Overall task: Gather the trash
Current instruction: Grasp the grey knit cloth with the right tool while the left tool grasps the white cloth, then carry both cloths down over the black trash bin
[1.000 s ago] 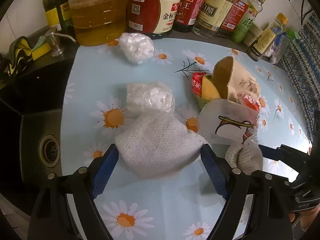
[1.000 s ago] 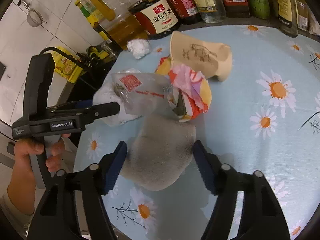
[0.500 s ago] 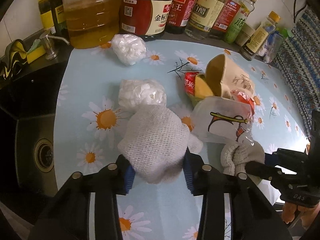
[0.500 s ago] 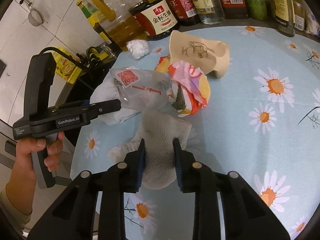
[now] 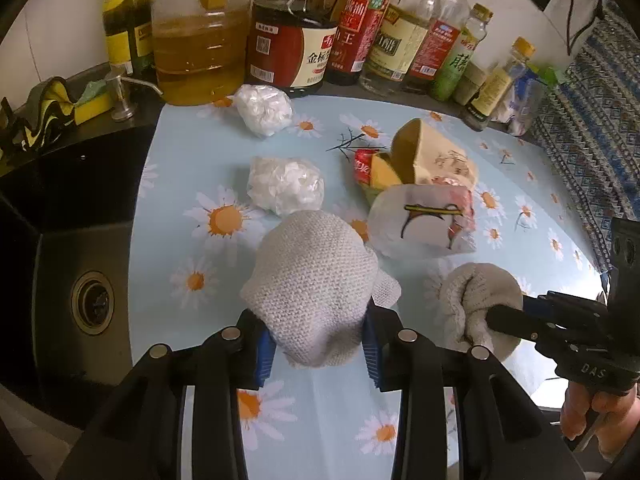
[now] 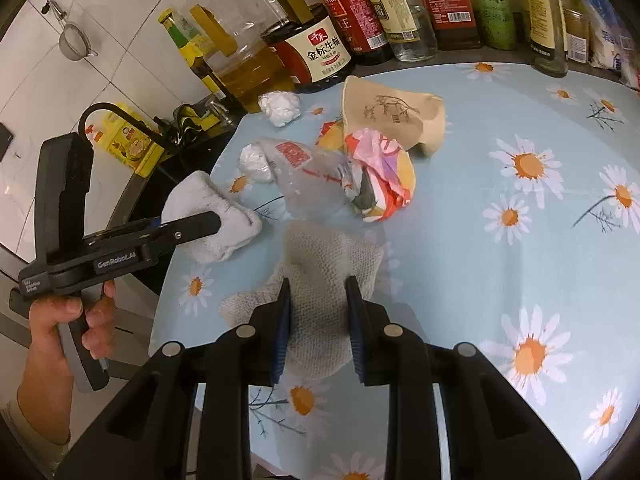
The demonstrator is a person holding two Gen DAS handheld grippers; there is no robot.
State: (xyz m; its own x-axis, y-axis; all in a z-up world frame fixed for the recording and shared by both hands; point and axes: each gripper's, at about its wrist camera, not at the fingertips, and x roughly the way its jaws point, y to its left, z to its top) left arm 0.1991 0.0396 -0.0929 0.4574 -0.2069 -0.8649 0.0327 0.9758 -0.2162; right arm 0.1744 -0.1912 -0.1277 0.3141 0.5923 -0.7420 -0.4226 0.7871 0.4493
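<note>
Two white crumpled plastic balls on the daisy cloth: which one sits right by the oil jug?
The far plastic ball, lying right in front of the oil jug. The other plastic ball lies mid-cloth, just beyond the knitted cloth.

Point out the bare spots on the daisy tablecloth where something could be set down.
Free: the broad stretch right of the crumpled paper cup and colourful wrapper, and the strip between the sink and plastic wads. Crowded: the middle trash cluster and bottle row.

Both grippers are black plastic: the left gripper [image 5: 318, 354] and right gripper [image 6: 318, 326] each carry blue ribbed pads [image 5: 263, 354] and round silver screws [image 6: 243, 331]. White "GenRobot.AI" lettering [image 6: 117, 262] marks one handle; a pale cuff [image 6: 24, 426], possibly a sleeve, shows behind a hand.
</note>
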